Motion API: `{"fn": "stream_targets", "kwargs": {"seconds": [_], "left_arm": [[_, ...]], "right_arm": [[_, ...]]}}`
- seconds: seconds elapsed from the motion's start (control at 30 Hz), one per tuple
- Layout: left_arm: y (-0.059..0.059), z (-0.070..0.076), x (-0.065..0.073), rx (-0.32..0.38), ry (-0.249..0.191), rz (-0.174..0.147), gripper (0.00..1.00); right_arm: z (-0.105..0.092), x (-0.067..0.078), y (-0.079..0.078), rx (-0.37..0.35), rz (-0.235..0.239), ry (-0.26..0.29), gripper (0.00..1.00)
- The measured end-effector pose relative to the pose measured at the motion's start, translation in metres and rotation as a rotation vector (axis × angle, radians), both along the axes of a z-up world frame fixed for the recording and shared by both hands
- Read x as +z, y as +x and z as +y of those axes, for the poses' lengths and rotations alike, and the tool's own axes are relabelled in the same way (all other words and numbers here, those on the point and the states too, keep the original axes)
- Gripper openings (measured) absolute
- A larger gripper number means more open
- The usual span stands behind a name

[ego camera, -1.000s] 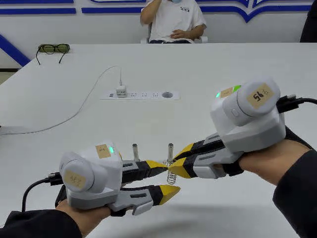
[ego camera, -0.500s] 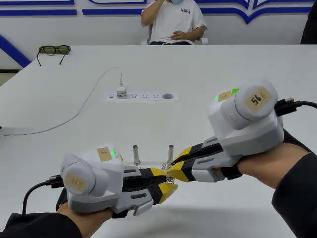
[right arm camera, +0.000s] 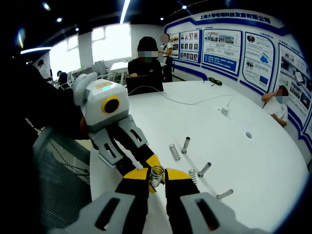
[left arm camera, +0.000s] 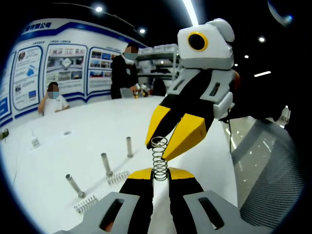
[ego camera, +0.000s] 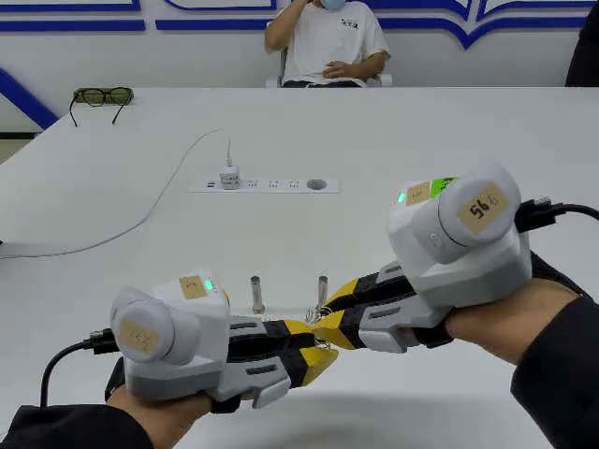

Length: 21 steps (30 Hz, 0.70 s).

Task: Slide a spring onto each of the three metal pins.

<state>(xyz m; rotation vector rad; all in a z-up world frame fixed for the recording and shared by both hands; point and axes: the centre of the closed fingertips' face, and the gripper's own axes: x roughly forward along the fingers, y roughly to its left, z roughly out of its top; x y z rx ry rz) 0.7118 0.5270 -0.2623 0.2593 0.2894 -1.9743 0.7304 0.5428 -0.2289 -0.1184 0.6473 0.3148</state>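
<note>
Your left tongs (left arm camera: 160,174) and right tongs (right arm camera: 157,175) both pinch one spring (left arm camera: 159,158), near three metal pins (left arm camera: 106,164) standing on the table (ego camera: 374,140).

Office meeting room.
A large white worktop (ego camera: 449,131) carries an inset socket strip (ego camera: 267,183); blue-framed display boards (right arm camera: 222,53) line the wall; a person (ego camera: 328,37) sits at the far edge.

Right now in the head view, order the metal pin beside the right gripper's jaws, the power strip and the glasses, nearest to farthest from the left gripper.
1. Metal pin, just beyond the left gripper.
2. Power strip, in the middle, farther back.
3. Glasses, far back on the left.
</note>
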Motion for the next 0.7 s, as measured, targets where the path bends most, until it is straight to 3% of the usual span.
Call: {"fn": "stream_targets", "kwargs": {"seconds": [0.5, 0.7], "left_arm": [[0.001, -0.0009, 0.0011, 0.005, -0.008, 0.006, 0.11], [0.0027, -0.0009, 0.0019, 0.014, -0.011, 0.01, 0.21]], "right_arm": [[-0.002, 0.0015, 0.0017, -0.016, -0.005, 0.015, 0.12], [-0.0044, 0.0024, 0.0021, -0.021, -0.01, 0.014, 0.12]]}}
